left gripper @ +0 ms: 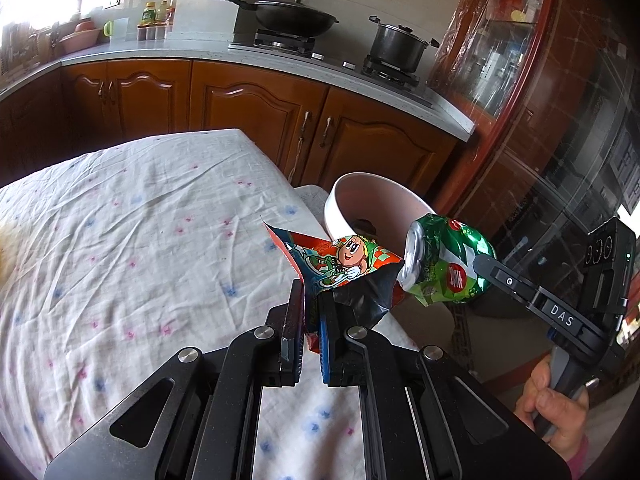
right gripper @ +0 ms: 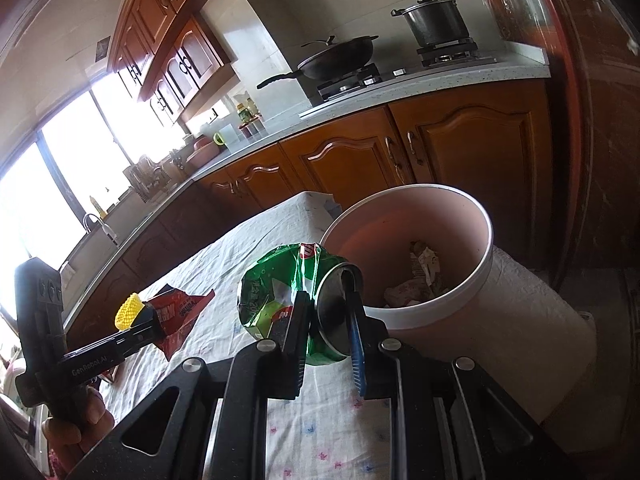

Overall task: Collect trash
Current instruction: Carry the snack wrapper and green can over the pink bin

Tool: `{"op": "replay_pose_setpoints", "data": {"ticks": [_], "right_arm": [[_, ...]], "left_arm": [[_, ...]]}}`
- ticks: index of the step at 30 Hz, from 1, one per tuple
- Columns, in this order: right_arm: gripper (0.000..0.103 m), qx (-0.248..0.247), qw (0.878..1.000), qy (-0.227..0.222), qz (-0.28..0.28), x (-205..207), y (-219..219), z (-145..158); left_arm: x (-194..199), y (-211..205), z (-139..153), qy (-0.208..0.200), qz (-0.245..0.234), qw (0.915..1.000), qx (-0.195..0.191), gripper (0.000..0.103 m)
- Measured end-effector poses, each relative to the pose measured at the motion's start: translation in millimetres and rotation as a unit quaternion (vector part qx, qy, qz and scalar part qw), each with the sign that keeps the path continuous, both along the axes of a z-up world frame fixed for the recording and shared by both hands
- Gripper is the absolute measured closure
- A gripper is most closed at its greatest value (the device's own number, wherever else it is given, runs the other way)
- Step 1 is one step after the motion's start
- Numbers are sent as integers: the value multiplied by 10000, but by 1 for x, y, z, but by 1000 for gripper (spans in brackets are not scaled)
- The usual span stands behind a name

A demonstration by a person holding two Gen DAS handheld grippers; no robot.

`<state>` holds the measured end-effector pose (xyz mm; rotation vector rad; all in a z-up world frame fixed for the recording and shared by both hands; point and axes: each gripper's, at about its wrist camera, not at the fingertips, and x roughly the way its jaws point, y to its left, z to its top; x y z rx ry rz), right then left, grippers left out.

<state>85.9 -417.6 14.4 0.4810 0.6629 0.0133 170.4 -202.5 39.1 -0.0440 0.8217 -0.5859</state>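
Observation:
My left gripper [left gripper: 310,300] is shut on a red snack wrapper [left gripper: 340,264] with a cartoon figure, held above the table's right edge; it also shows in the right wrist view [right gripper: 180,312]. My right gripper [right gripper: 326,300] is shut on a crushed green soda can [right gripper: 280,292], held just left of the white trash bin's rim [right gripper: 420,320]. The can also shows in the left wrist view [left gripper: 444,264], in front of the bin [left gripper: 340,216]. Crumpled paper trash [right gripper: 424,268] lies inside the bin.
The table carries a wrinkled white flowered cloth [left gripper: 140,240]. Behind stand wooden cabinets [left gripper: 240,108], a counter with a wok [left gripper: 288,16] and a pot [left gripper: 396,44] on the stove. A glass cabinet [left gripper: 520,60] stands at right.

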Motion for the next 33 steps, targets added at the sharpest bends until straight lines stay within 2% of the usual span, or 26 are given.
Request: {"op": "replay_pose_setpoints", "data": {"ticks": [33], "right_arm": [[85, -58, 9984, 45, -564, 7, -61, 0]], "left_arm": [[30, -79, 9, -67, -516, 9985, 142, 98]]}}
